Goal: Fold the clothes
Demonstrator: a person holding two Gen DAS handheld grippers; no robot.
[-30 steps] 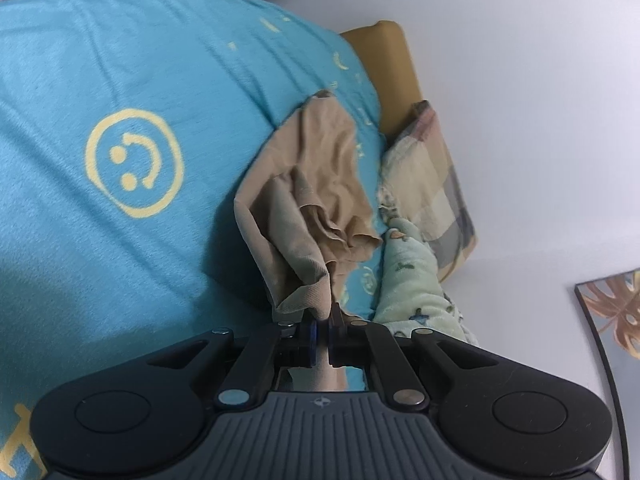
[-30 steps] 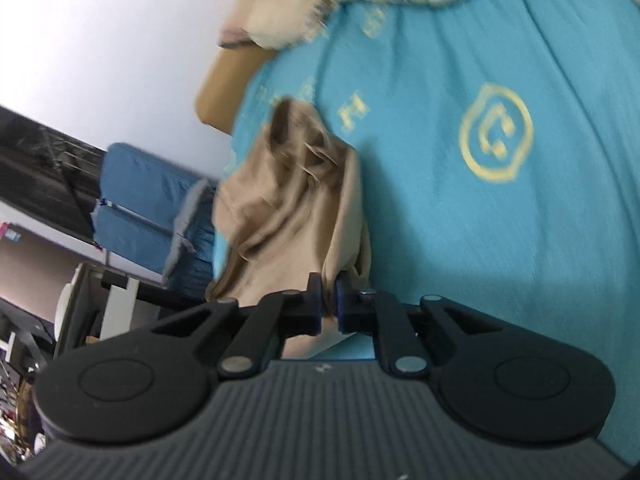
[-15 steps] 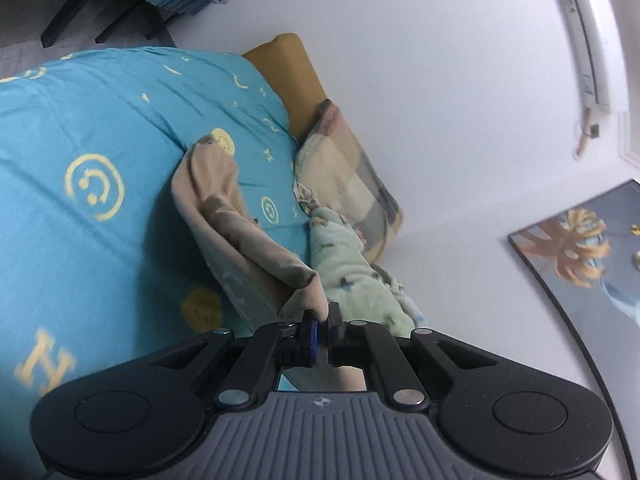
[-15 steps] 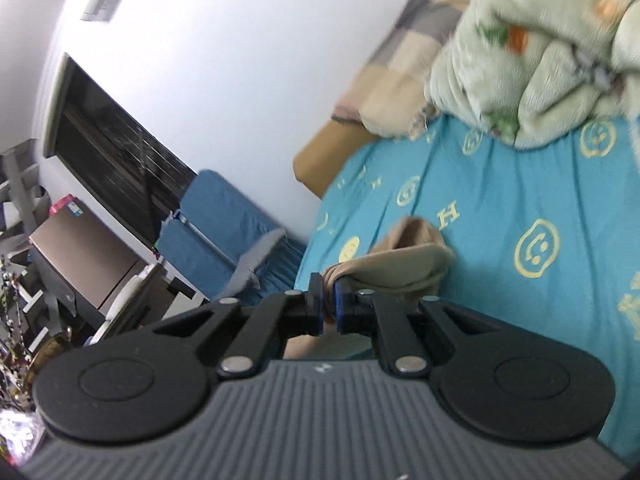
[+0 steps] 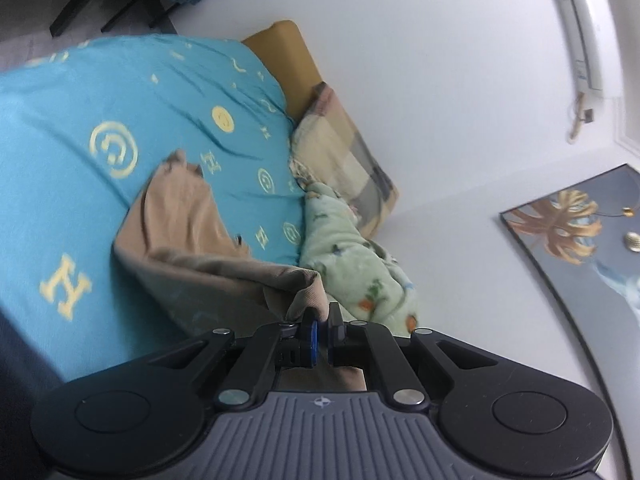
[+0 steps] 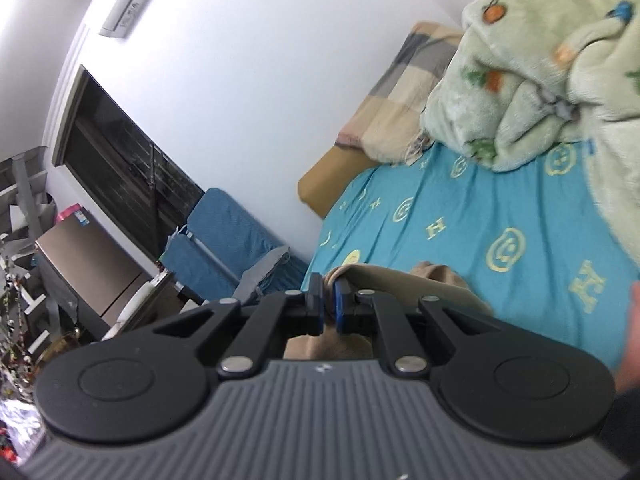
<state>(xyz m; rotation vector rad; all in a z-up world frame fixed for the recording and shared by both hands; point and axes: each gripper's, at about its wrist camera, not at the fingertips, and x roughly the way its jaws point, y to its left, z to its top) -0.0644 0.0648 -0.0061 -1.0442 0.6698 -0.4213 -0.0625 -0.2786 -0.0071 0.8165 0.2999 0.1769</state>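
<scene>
Cloth is being held at two points: a tan garment (image 5: 188, 220) is being pinched by the left gripper (image 5: 322, 330) at a bunched corner, and another edge of it (image 6: 400, 276) is being pinched by the right gripper (image 6: 327, 308). Both sets of jaws are being kept closed on the fabric, with only a thin fold showing between the blue pads.

In the left wrist view the garment is being draped from the jaws down and away onto the bed (image 5: 80, 120), its far end lying on the turquoise sheet with yellow smiley faces and letters. It is judged to be light, thin and very limp: it is sagging in soft folds between the grips and is offering no stiffness, so a fold is likely to be kept only if the edges are being held taut. Corners or hem ends are judged to be the best places for a hold, since a mid-panel pinch would be letting the rest collapse.

A green fleece blanket (image 6: 520, 64) is being left crumpled at the right, near a checked pillow (image 5: 344, 160) against the wall. No containers are being shown.
</scene>
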